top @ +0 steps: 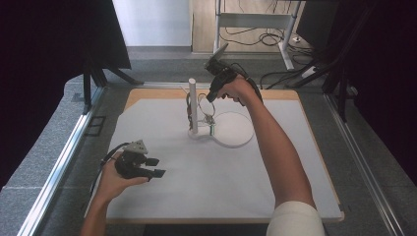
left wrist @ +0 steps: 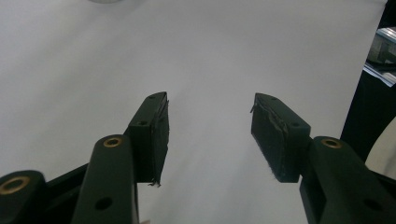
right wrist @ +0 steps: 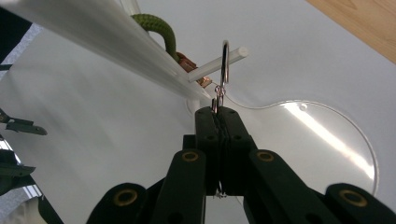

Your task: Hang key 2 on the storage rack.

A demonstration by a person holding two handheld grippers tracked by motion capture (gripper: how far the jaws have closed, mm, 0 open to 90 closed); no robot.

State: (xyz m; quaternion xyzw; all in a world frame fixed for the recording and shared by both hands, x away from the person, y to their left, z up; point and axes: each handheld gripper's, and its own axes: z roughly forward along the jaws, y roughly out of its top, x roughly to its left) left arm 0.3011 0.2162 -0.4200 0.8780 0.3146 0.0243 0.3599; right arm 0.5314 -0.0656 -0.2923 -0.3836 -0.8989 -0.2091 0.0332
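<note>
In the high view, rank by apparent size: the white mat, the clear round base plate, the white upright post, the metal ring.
1. white mat
2. clear round base plate
3. white upright post
4. metal ring; thin and partly behind the right gripper, so its rank is less sure.

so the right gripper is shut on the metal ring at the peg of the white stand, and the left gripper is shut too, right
Not quite. The left gripper is open: the left gripper view shows its fingers wide apart over the bare table. The right gripper is indeed shut on the metal ring at the peg of the white stand.
</note>
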